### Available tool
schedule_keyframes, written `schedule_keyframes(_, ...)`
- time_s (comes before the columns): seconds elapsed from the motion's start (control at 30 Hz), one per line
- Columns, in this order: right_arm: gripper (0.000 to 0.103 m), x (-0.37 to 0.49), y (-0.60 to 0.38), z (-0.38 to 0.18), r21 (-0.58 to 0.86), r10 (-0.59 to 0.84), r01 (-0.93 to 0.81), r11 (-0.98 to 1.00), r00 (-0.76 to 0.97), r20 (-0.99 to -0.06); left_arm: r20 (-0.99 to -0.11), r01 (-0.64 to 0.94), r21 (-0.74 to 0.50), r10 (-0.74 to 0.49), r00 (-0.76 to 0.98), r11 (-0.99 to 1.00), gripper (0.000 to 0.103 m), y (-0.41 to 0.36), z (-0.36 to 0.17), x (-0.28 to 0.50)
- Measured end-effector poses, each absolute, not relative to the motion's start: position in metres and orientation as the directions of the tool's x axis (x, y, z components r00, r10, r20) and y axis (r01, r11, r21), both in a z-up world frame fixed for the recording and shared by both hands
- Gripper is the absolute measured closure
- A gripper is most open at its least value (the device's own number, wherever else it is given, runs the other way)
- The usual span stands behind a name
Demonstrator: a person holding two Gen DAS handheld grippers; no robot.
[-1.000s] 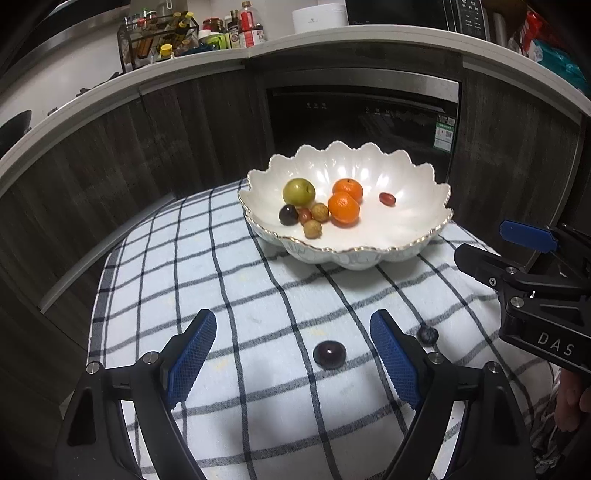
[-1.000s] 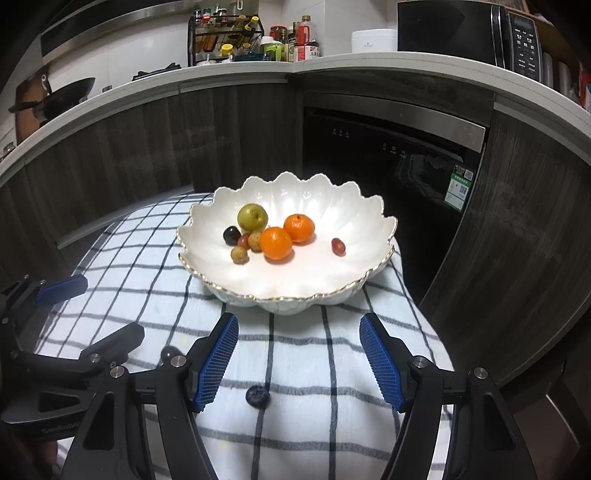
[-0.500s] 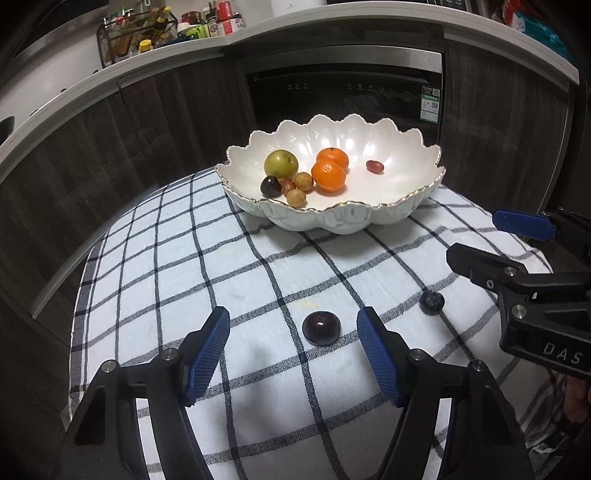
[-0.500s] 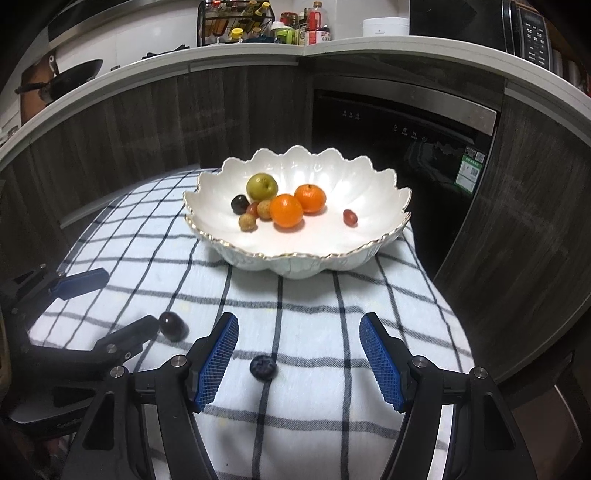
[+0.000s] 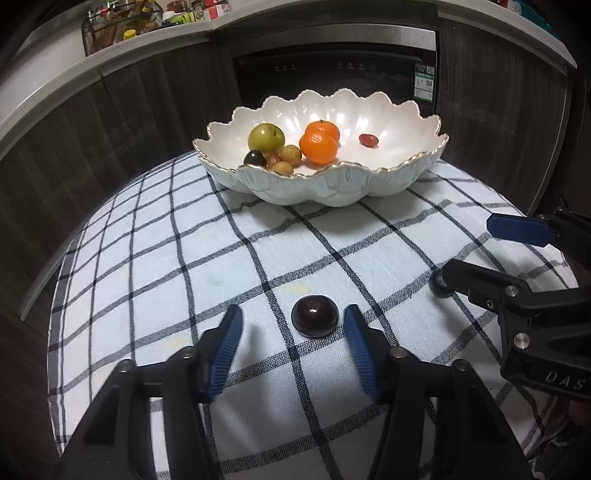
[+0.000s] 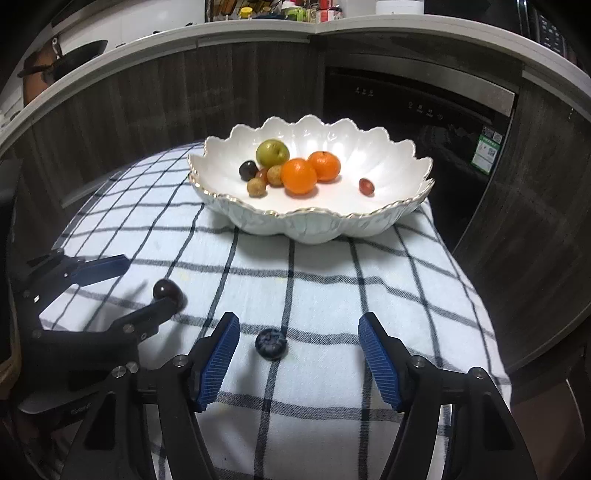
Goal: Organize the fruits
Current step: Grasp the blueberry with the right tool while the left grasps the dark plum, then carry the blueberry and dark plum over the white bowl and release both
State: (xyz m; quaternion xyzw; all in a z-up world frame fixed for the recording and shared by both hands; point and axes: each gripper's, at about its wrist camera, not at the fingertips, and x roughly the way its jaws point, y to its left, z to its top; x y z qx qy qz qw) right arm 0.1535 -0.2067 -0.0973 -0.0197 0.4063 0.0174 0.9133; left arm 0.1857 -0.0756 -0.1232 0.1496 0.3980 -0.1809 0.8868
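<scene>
A dark wood-grain kitchen counter curves behind a small table covered by a checked cloth (image 5: 155,258), white with dark lines. At the far left of that counter sits a wire rack of bottles (image 5: 122,26), and further right a dark built-in oven (image 5: 332,70) fills the cabinet front. On the cloth, starting from the left, the left gripper (image 5: 293,321) is low over the table, its blue pads (image 5: 227,354) on either side of a dark plum (image 5: 314,316) that lies on the cloth; the jaws have just been closing, the right pad is very near the fruit, yet a clear gap shows on the left side, so nothing is gripped. Beyond it, at the far edge of the table, stands a white scalloped bowl (image 5: 332,188) with a gold rim, holding a green fruit (image 5: 266,136), a dark plum-like fruit, a few small tan and red ones, two oranges (image 5: 318,147) and, off by itself to the right, a red grape (image 5: 368,139). Further right, the right gripper (image 6: 299,328) (seen best from its own camera) has its jaws well apart, having just been closing a little, with a blueberry (image 6: 271,343) resting on the cloth between them, nearer the left pad and touched by neither.
</scene>
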Motion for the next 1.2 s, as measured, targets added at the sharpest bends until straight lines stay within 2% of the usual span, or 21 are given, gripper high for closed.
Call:
schedule_keyframes(0.43, 0.063, 0.159, -0.2, -0.121, 0.015, 0.07, -0.095, 0.995, 0.609, -0.79, -0.774, 0.469, 0.117, -0.215, 0.595, 0.876, 0.056, -0.083, -0.134, 0.195)
schedule_keyframes(0.7, 0.074, 0.161, -0.199, -0.125, 0.029, 0.089, -0.108, 0.994, 0.603, -0.793, -0.778, 0.493, 0.102, -0.24, 0.581, 0.864, 0.073, -0.089, -0.134, 0.197)
schedule_keyframes(0.8, 0.08, 0.161, -0.2, -0.125, 0.04, 0.101, -0.113, 0.993, 0.604, -0.791, -0.777, 0.497, 0.109, -0.238, 0.583, 0.861, 0.074, -0.09, -0.134, 0.196)
schedule_keyframes(1.2, 0.08, 0.159, -0.201, -0.118, 0.041, 0.103, -0.113, 0.993, 0.617, -0.78, -0.781, 0.491, 0.097, -0.239, 0.577, 0.866, 0.075, -0.09, -0.131, 0.188)
